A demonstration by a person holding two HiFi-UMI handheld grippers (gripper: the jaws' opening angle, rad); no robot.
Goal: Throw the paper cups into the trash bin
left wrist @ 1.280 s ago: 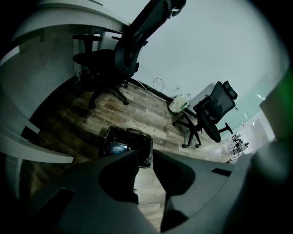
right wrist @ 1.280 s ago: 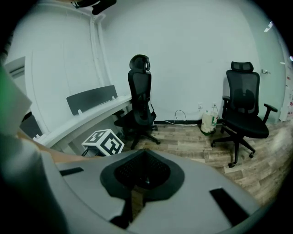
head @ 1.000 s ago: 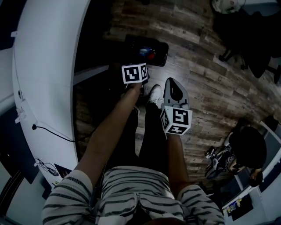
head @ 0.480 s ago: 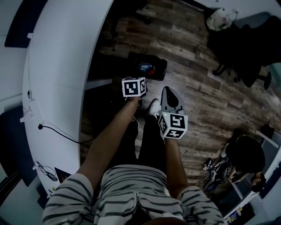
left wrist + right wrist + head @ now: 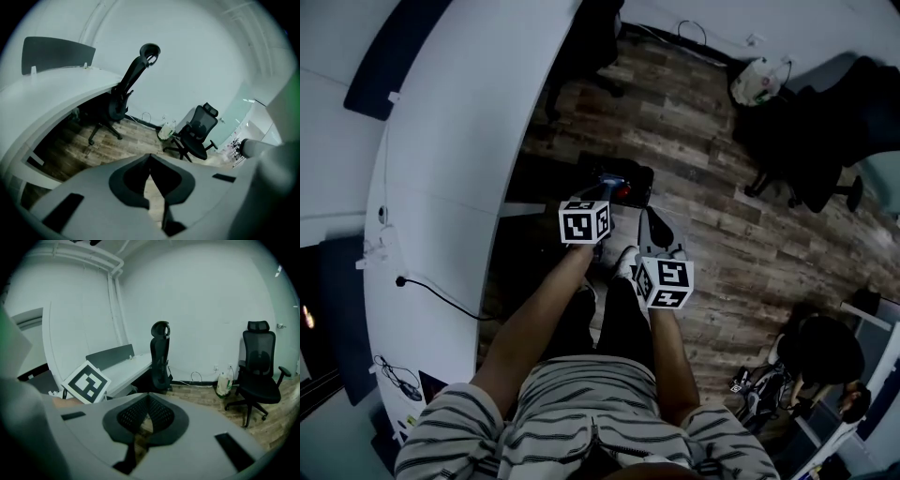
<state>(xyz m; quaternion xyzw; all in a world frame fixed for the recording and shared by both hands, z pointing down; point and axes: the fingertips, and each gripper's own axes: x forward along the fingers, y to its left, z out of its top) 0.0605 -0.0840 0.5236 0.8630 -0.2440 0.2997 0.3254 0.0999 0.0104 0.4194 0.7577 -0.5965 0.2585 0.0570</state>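
A dark trash bin (image 5: 630, 178) stands on the wood floor just ahead of my hands, with blue and red bits showing inside it. No paper cup shows in any view. My left gripper (image 5: 150, 157) is shut with nothing between its jaws; its marker cube (image 5: 584, 222) hovers just short of the bin in the head view. My right gripper (image 5: 149, 398) is shut too, tips touching and nothing held. Its cube (image 5: 666, 281) hangs to the right and nearer my body. From the right gripper view the left cube (image 5: 86, 382) appears at the left.
A curved white desk (image 5: 450, 187) with a cable (image 5: 431, 291) runs along the left. Black office chairs (image 5: 825, 141) and a white bag (image 5: 755, 80) stand at the far right. One chair (image 5: 126, 89) is tucked at the desk. Dark gear (image 5: 825, 347) lies on the floor at lower right.
Both grippers have lifted up from over the bin. The head view has swung, so the bin sits lower in the picture and more desk and far floor show.
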